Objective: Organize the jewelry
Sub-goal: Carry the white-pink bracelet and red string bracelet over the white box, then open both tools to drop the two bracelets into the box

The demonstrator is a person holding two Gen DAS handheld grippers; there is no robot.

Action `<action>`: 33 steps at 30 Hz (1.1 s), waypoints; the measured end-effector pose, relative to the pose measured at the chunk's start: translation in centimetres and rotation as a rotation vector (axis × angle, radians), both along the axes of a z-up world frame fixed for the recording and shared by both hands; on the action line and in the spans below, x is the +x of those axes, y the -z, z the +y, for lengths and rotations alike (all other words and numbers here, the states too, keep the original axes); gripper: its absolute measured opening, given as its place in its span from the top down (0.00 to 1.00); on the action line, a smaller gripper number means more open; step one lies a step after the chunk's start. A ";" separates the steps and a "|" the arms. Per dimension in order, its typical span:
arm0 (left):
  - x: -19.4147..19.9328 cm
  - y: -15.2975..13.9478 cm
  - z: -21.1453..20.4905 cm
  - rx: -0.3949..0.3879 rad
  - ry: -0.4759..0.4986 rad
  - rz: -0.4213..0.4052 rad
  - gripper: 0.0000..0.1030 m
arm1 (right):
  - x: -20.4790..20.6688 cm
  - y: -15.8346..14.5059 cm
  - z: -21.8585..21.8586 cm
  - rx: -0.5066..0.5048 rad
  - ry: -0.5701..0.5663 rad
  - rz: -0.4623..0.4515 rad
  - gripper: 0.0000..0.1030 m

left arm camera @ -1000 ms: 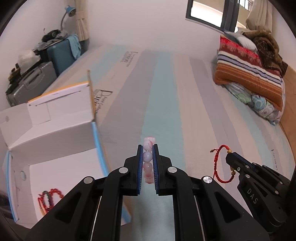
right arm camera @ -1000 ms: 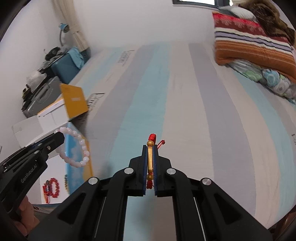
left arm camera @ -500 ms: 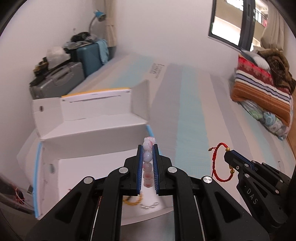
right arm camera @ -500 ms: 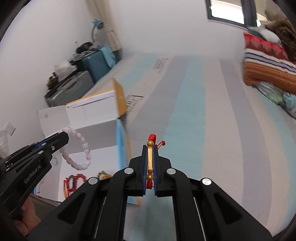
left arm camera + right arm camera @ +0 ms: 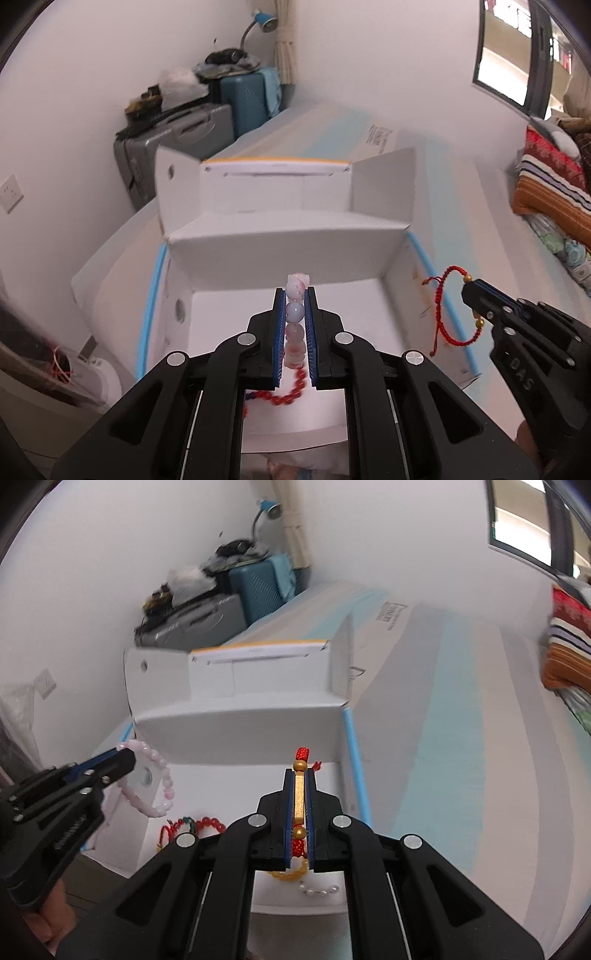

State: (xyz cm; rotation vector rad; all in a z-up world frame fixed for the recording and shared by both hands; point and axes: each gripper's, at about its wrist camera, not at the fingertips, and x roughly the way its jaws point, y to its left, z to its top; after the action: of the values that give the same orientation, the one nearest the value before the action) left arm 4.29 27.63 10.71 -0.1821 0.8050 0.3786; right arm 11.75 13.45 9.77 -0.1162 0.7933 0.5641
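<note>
My left gripper [image 5: 295, 295] is shut on a pink bead bracelet [image 5: 294, 314], which hangs as a loop [image 5: 155, 775] in the right wrist view. It hovers over the open white box [image 5: 288, 243] on the bed's left edge. My right gripper [image 5: 300, 775] is shut on a red cord bracelet with gold beads [image 5: 299, 797]; its red loop [image 5: 448, 306] dangles over the box's right side. On the box floor lie a red bead bracelet [image 5: 288, 397], a red and green strand [image 5: 192, 825], a yellow bead piece [image 5: 288, 875] and a small pearl piece [image 5: 319, 890].
The box's raised flaps [image 5: 384, 184] stand at its far side. Suitcases, grey [image 5: 177, 144] and teal [image 5: 247, 99], sit by the wall behind. The striped bed [image 5: 461, 720] stretches right, with folded blankets [image 5: 550, 188] at its far end.
Both grippers have swung left from above the bed to above the open box, each still shut on its bracelet. The box interior now fills the middle of both views.
</note>
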 end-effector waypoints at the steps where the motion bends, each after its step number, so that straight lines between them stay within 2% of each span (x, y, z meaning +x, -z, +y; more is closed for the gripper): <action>1: -0.1 0.6 0.7 -0.006 -0.011 0.009 0.91 | 0.0 0.6 0.5 -0.010 -0.006 0.006 0.96; 8: -0.2 5.1 5.4 -0.056 -0.077 0.096 0.91 | 0.9 5.5 3.8 -0.107 -0.025 0.083 0.96; 13: -0.1 6.3 6.7 -0.059 -0.090 0.110 0.91 | 1.4 7.8 5.0 -0.152 -0.014 0.109 0.96; 19: 0.1 7.1 7.0 -0.059 -0.088 0.127 0.91 | 2.1 8.7 5.7 -0.168 -0.015 0.120 0.95; 22: 0.1 7.0 7.0 -0.060 -0.082 0.119 0.88 | 1.9 8.7 5.8 -0.159 -0.013 0.111 0.93; 23: 0.0 6.8 6.9 -0.057 -0.082 0.108 0.87 | 1.9 8.4 5.7 -0.149 -0.010 0.105 0.89; 24: -0.1 6.6 6.8 -0.049 -0.085 0.100 0.81 | 1.7 7.9 5.5 -0.136 -0.009 0.097 0.74; 25: -0.4 6.2 6.6 -0.040 -0.089 0.088 0.66 | 1.6 7.5 5.3 -0.128 -0.004 0.088 0.50; 26: -0.7 5.8 6.5 -0.040 -0.091 0.071 0.56 | 1.3 6.8 4.8 -0.101 0.009 0.070 0.42; 27: -1.0 5.4 6.4 -0.044 -0.096 0.051 0.38 | 0.9 6.0 4.3 -0.067 0.018 0.045 0.36; 28: -1.6 4.8 6.1 -0.039 -0.098 0.025 0.29 | 0.4 5.3 3.9 -0.048 0.024 0.021 0.34; 29: -1.9 4.4 5.8 -0.029 -0.096 0.010 0.26 | 0.1 4.9 3.7 -0.040 0.024 0.004 0.32; 31: -2.9 3.6 5.1 -0.011 -0.088 -0.019 0.12 | -1.0 3.9 3.1 -0.023 0.019 -0.034 0.20; 33: -3.9 3.2 4.3 0.004 -0.086 -0.043 0.09 | -2.4 3.0 2.2 -0.009 0.025 -0.086 0.12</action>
State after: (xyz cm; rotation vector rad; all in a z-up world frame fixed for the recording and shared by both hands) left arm 0.40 31.93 7.51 -0.2212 0.7557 0.4561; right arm 9.34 15.65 6.75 -0.1378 0.7124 0.5285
